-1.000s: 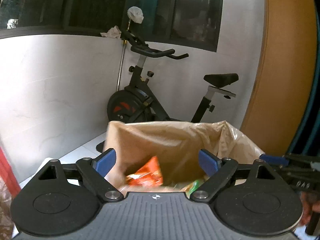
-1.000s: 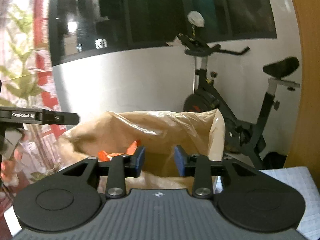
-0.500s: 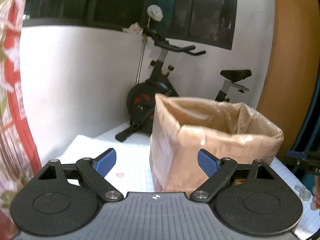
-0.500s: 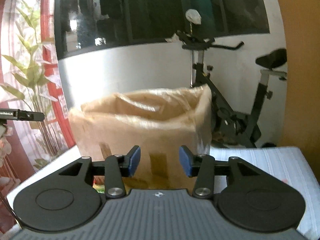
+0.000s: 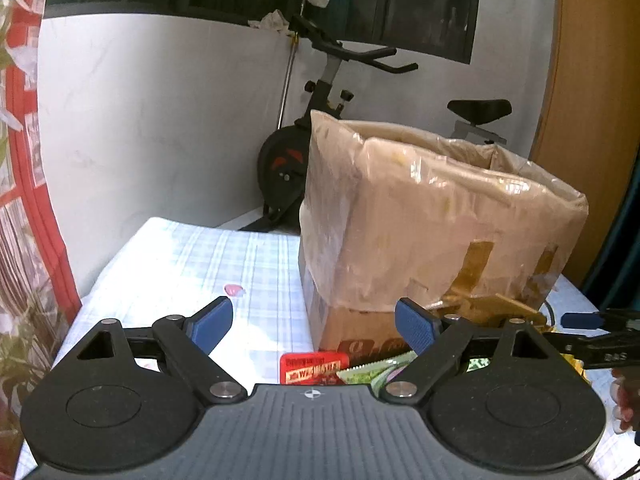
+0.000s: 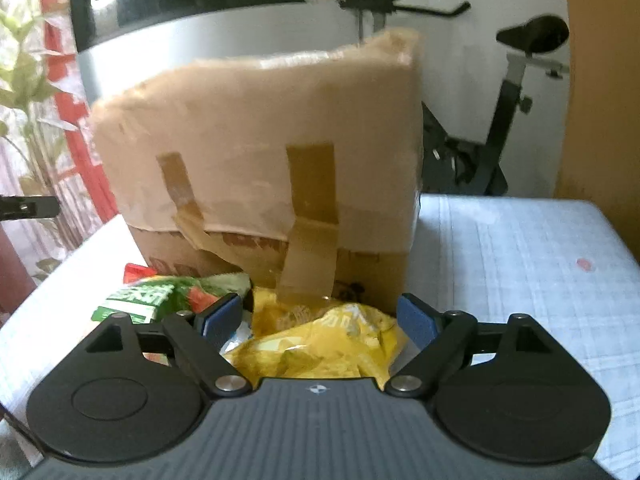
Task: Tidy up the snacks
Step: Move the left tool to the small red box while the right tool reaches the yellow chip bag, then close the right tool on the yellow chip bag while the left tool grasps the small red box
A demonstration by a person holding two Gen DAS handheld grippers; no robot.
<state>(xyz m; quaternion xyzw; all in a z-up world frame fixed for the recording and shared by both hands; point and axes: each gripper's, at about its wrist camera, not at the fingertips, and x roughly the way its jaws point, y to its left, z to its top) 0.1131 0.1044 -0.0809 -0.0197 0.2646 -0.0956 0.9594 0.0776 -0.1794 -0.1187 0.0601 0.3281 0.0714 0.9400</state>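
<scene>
two hand-held grippers hover low over the counter (image 6: pixel 520 240), both with nothing between their pads pressing. the right hand-held gripper (image 6: pixel 320 316) is opening its jaws at this moment, and a yellow snack bag (image 6: pixel 320 344) lies under and between the blue pads (image 6: pixel 416 320), not touched by them as far as the right wrist view shows. a second ago those jaws were much closer together and looked over the rim of the lined cardboard box (image 6: pixel 256 152); now they look at its front wall from down near the cloth. the left hand-held gripper (image 5: pixel 310 326) has its jaws wide apart and empty, as it did a second ago, and it too has come down from above the box to counter level.

my reading: one drop into the box is over, and both hands are going back for more, the right one lining up on the yellow bag.

just past the left pads lie a red packet (image 5: pixel 314 368) and a green packet (image 5: pixel 372 372), both against the foot of the box. the green packet (image 6: pixel 140 296) also shows left of the right gripper.

writing: the red packet carries yellow lettering too blurred to read; the green and yellow bags have printed characters i cannot make out; the box has reddish print below its plastic liner, also unreadable. an exercise bike (image 5: pixel 320 128) stands behind.
</scene>
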